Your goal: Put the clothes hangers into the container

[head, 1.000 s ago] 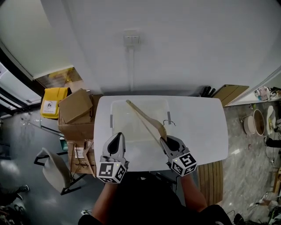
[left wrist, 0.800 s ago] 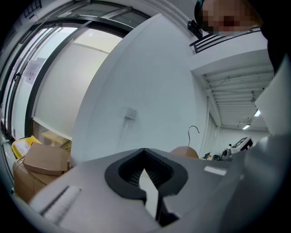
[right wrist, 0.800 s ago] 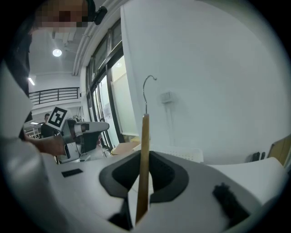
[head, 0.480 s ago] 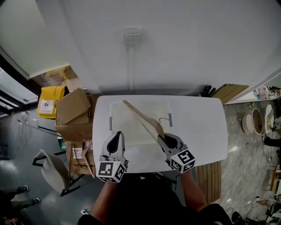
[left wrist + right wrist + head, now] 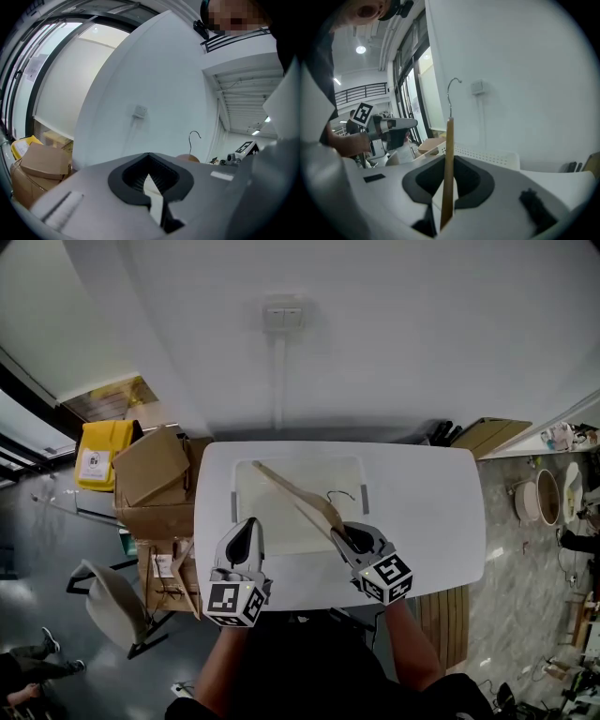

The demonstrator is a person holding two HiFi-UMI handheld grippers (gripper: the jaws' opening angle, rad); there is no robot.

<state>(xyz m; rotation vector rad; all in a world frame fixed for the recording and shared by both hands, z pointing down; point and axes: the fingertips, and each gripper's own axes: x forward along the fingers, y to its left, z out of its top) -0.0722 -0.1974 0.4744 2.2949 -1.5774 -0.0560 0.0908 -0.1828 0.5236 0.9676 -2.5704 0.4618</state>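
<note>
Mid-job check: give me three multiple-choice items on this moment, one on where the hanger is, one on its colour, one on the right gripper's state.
1. In the head view, the wooden hanger is:
A) over the container
B) on the floor
C) on the cardboard boxes

2. The hanger's body is:
A) blue
B) light brown
C) black

3. The right gripper is:
A) open and empty
B) shut on the hanger
C) out of sight

Answers:
1 A: the hanger reaches from the gripper across the container on the table.
2 B: both the head view and the right gripper view show pale wood with a metal hook.
3 B: the right gripper view shows the hanger's flat end pinched between the jaws.
</note>
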